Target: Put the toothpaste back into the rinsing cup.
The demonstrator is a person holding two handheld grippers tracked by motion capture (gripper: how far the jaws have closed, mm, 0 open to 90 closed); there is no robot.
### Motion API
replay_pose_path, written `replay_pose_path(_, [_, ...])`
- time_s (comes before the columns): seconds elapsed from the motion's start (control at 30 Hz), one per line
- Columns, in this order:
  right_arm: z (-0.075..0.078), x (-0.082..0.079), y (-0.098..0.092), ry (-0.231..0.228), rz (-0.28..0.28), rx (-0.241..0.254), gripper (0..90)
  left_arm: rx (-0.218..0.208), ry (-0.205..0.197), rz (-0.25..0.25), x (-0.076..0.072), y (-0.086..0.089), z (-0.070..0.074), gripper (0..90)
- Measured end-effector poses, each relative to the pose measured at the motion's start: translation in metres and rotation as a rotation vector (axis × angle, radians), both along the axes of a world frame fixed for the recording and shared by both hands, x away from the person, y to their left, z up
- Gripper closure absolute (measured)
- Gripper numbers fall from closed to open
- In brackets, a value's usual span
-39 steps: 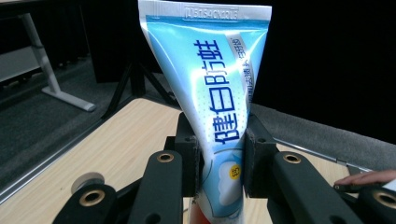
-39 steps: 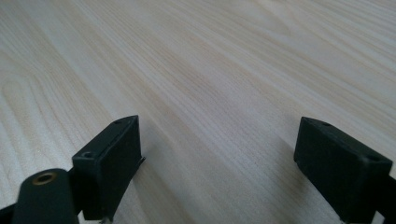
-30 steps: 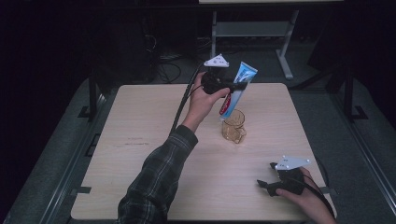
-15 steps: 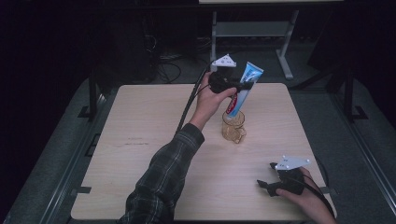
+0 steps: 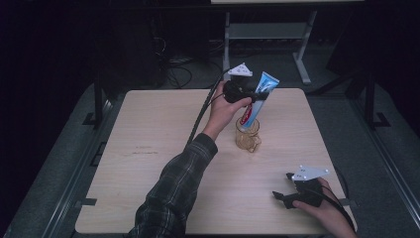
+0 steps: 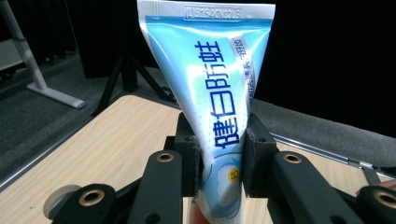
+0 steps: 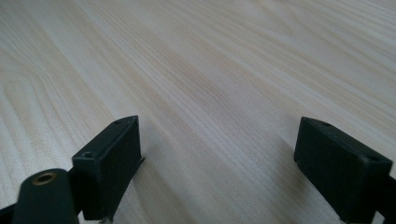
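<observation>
High view. The left gripper (image 5: 253, 95), held over the far middle of the tabletop (image 5: 148, 163), is clamped on a blue toothpaste tube (image 5: 258, 99). The tube's long axis is tilted: its flat crimped end points up and to the far right, its cap end down and to the near left, into the mouth of a glass mug (image 5: 247, 135) that stands directly below the gripper. How deep the cap end sits in the mug cannot be told. The mug's handle faces near and right. The left hand (image 5: 223, 106) is thus the one at the tube and mug. The right gripper (image 5: 278, 197) rests at the near right of the tabletop, well apart from the mug. Nothing lies between the tube and the mug.

Left gripper view. Both black jaws press the tube (image 6: 212, 93) across its lower body, crimped end uppermost. Judged from this, lowering along the tube's axis would seat it in the mug.

Right gripper view. The jaws stand wide apart over bare wood (image 7: 210, 70), holding nothing.
</observation>
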State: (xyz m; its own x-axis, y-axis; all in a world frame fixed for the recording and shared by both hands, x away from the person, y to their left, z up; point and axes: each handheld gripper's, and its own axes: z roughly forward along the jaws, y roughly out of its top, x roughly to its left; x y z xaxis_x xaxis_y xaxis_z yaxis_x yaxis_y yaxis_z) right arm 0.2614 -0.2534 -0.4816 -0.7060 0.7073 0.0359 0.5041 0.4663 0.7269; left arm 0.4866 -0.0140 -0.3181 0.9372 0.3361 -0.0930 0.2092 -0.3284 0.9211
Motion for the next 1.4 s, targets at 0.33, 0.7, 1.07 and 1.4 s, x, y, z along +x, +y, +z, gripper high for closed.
replay_pose_path(0.33, [0.000, 0.000, 0.000, -0.001, -0.002, 0.003, 13.8, 0.009, 0.012, 0.002, 0.000, 0.002, -0.011, 71.5])
replay_pose_path(0.7, [0.000, 0.000, 0.000, -0.001, -0.002, 0.003, 13.9, 0.029, 0.021, 0.001, -0.001, 0.001, -0.025, 71.4])
replay_pose_path(1.07, [0.000, 0.000, 0.000, -0.001, -0.002, 0.002, 13.9, 0.039, 0.025, 0.003, -0.003, 0.003, -0.038, 71.3])
replay_pose_path(1.4, [0.000, 0.000, 0.000, -0.003, 0.001, 0.003, 13.9, 0.052, 0.034, 0.003, -0.006, 0.003, -0.049, 71.0])
